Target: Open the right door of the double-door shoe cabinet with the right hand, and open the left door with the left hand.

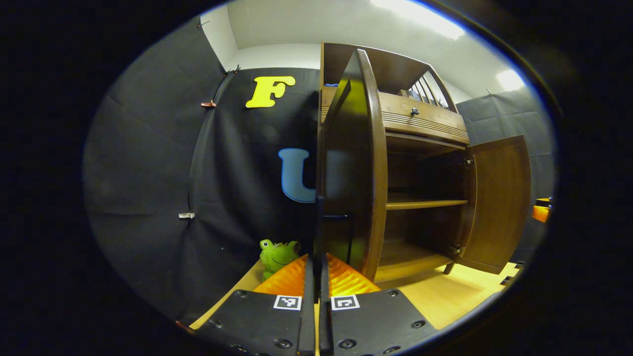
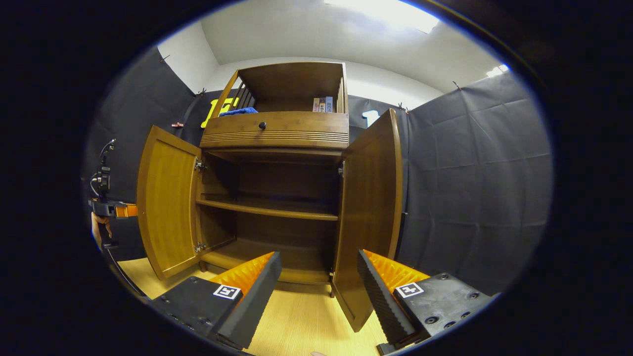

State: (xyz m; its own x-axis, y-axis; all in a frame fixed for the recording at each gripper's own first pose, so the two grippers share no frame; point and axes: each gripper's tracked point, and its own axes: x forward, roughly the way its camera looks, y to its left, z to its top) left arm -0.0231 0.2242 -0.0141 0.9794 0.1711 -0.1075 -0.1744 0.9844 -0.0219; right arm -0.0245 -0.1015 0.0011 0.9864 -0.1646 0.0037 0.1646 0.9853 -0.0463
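Both doors are swung open. Left gripper [image 1: 317,277] is pinched closed on the left door [image 1: 353,163] edge, right gripper [image 2: 319,291] is spread wide w/ nothing held. Left door could be yanked too far if pulled more.

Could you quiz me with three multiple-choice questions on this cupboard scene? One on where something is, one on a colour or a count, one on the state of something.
1. Where is the green frog toy?
A. on the middle shelf
B. on the floor by the black cloth wall, left of the cabinet
C. on top of the drawer

2. How many knobs show on the drawer front?
A. one
B. two
C. four

3. How do the cabinet's two doors stand?
A. both shut
B. one open
C. both open

Answers: 1 B, in the left gripper view the frog sits low beside the left door, outside the cabinet. 2 A, a single dark knob sits at the middle of the drawer. 3 C, in the right gripper view the left door and the right door swing out, baring the shelf.
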